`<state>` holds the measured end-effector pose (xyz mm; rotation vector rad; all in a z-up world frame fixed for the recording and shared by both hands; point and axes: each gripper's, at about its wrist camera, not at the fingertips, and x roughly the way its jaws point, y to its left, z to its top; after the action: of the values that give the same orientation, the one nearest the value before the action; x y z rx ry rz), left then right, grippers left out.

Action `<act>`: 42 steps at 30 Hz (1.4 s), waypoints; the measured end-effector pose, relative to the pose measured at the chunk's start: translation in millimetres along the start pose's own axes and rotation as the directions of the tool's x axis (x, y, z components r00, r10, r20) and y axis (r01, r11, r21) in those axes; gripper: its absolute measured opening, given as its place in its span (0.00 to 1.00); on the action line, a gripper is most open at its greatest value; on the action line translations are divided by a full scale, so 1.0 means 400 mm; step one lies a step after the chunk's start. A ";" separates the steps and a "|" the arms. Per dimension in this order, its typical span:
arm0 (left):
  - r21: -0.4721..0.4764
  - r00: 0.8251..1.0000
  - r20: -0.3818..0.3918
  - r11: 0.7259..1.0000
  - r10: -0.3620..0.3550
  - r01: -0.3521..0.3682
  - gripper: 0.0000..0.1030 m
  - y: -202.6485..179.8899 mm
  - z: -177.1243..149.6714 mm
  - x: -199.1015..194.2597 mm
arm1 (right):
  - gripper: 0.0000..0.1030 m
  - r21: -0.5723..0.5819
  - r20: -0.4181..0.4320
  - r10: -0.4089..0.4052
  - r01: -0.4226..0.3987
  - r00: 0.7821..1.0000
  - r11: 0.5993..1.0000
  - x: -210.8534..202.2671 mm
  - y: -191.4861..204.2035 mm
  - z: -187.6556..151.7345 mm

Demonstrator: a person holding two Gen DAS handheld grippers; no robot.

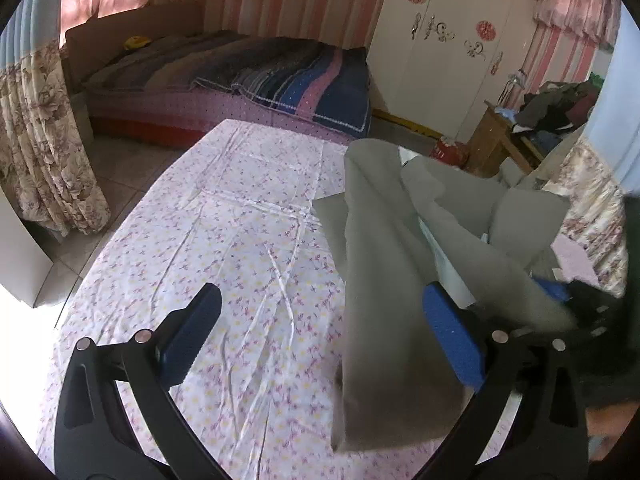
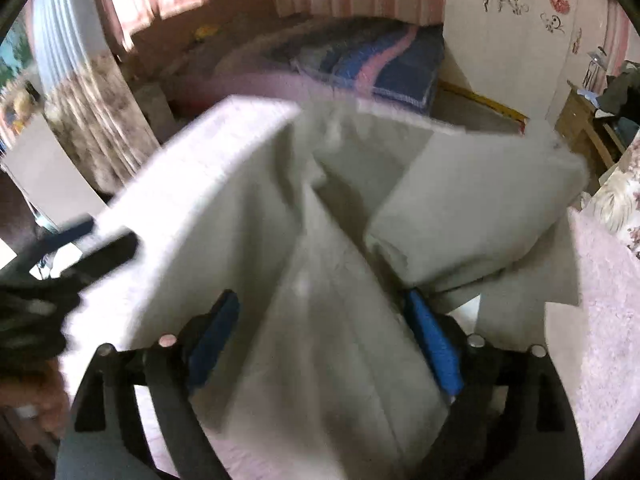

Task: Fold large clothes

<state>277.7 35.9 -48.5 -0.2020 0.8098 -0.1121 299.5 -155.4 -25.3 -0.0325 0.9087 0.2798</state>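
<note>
1. Your left gripper (image 1: 320, 340) hangs over the flowered sheet (image 1: 224, 240) with its jaws spread wide; its blue pads (image 1: 454, 344) press on nothing.
2. Grey trousers (image 1: 384, 280) lie on that sheet toward its right side, one leg running between the left gripper's fingers and close against the right-hand pad, though the pads do not close on it.
3. Your right gripper (image 2: 324, 336) is also spread wide, with the pale cloth of the trousers (image 2: 320, 280) lying loose between its blue pads (image 2: 434, 344); that view is blurred, so you cannot tell whether the cloth touches a pad.
4. Beyond the sheet's far edge stands a bed (image 1: 240, 76) with a striped blanket.
5. Right of the sheet's far corner is a white wardrobe (image 1: 448, 48), and a wooden table (image 1: 496, 140) piled with clothes stands beside it.
</note>
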 end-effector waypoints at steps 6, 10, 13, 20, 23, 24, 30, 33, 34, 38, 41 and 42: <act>0.075 0.995 0.033 0.993 -0.090 0.087 0.97 -0.109 -0.024 -0.098 | 0.98 0.080 0.247 0.076 -0.098 0.966 0.992 -0.319 -0.124 -0.036; 0.140 0.987 0.035 0.978 -0.159 0.152 0.97 -0.242 -0.049 -0.147 | 0.98 0.175 0.285 -0.074 0.024 0.956 0.984 -0.413 -0.293 -0.099; 0.166 0.979 0.041 0.968 -0.199 0.189 0.97 -0.326 -0.069 -0.178 | 0.98 0.268 0.225 -0.116 0.053 0.967 0.962 -0.406 -0.421 -0.156; 0.258 0.980 0.021 0.948 -0.196 0.184 0.97 -0.506 -0.130 -0.176 | 0.98 0.380 0.143 -0.152 0.087 0.978 0.921 -0.343 -0.558 -0.284; 0.293 0.988 0.019 0.945 -0.156 0.144 0.97 -0.540 -0.148 -0.139 | 0.98 0.392 0.129 -0.151 0.089 0.980 0.916 -0.324 -0.579 -0.310; 0.308 0.991 0.019 0.944 -0.135 0.122 0.95 -0.546 -0.153 -0.115 | 0.98 0.392 0.124 -0.153 0.093 0.980 0.915 -0.317 -0.577 -0.312; 0.411 0.994 -0.051 0.905 -0.096 0.108 0.11 -0.529 -0.183 -0.005 | 0.98 0.358 0.107 -0.132 0.086 0.985 0.930 -0.295 -0.525 -0.325; 0.480 0.998 -0.011 0.875 -0.067 0.064 0.07 -0.500 -0.177 -0.020 | 0.98 0.337 0.095 -0.110 0.072 0.989 0.939 -0.271 -0.494 -0.308; 0.507 0.998 0.020 0.861 -0.055 0.037 0.06 -0.492 -0.168 -0.037 | 0.98 0.324 0.099 -0.105 0.068 0.990 0.944 -0.268 -0.480 -0.302; 0.531 0.991 0.130 0.846 -0.029 -0.045 0.06 -0.419 -0.082 -0.126 | 0.98 0.273 0.109 -0.090 0.057 0.990 0.960 -0.254 -0.425 -0.266; 0.506 0.988 0.156 0.859 0.002 -0.082 0.07 -0.321 -0.040 -0.142 | 0.98 0.240 0.119 -0.072 0.042 0.990 0.970 -0.241 -0.380 -0.237; 0.488 0.988 0.150 0.867 0.031 -0.101 0.07 -0.274 -0.040 -0.121 | 0.98 0.231 0.119 -0.064 0.035 0.991 0.972 -0.234 -0.367 -0.229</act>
<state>230.6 -64.6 -0.9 0.3039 0.6252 -0.2347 211.3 -331.5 -21.8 0.1733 0.8082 0.1275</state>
